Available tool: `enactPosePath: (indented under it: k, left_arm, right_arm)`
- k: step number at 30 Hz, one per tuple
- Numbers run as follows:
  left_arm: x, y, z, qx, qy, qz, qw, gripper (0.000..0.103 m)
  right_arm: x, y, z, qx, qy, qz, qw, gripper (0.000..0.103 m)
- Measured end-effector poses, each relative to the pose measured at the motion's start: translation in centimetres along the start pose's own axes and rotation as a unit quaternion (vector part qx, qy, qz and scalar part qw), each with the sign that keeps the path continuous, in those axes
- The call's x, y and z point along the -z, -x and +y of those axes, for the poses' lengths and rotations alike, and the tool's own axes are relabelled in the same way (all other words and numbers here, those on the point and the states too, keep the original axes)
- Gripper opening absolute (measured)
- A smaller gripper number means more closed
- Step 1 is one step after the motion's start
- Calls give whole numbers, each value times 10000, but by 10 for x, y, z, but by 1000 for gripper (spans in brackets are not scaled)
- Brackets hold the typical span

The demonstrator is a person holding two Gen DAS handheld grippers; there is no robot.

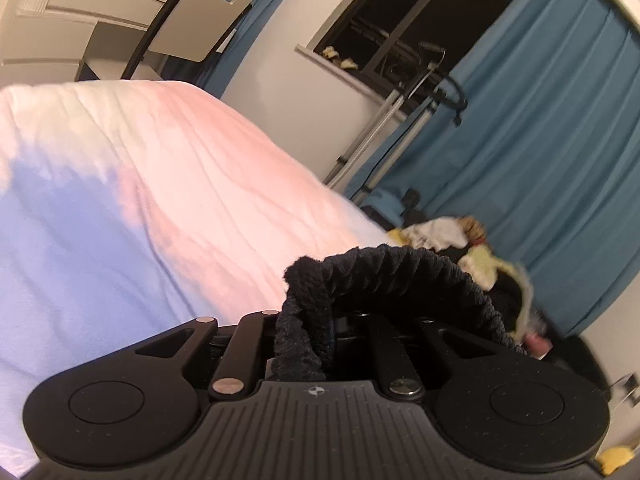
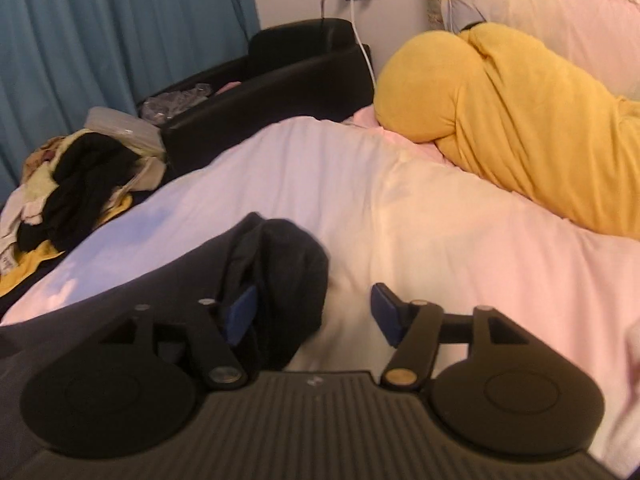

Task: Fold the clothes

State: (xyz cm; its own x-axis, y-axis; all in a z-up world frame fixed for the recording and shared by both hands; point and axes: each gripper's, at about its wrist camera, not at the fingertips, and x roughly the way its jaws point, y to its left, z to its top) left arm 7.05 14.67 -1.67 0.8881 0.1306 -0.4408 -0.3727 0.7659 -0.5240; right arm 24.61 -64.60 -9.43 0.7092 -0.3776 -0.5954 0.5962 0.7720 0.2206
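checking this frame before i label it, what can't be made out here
- Left gripper fingertips: left wrist view, black knit garment drapes over them.
- Dark garment type: right wrist view, bunched, lower part behind right gripper.
- Laundry pile items: right wrist view, tangled and blurred.

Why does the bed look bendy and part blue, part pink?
Left wrist view: the fisheye lens bends the bed cover and window; a bluish shadow falls on the cover; the clothes pile is blurred. Right wrist view: the dark garment and yellow pillow look soft, the light warm.
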Motion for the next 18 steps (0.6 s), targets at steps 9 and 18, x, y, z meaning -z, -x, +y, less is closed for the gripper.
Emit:
enactPosePath:
  k: [9,18]
  left_arm:
    - [0,34,3,-54,-61,90,9999,42]
    - [12,70,-8,122,-443,45,9989,47]
  right_arm:
    - [66,116,65,-1141,476,-133,9922,69]
    - [146,220,180,-2965,1374,179,9449,69]
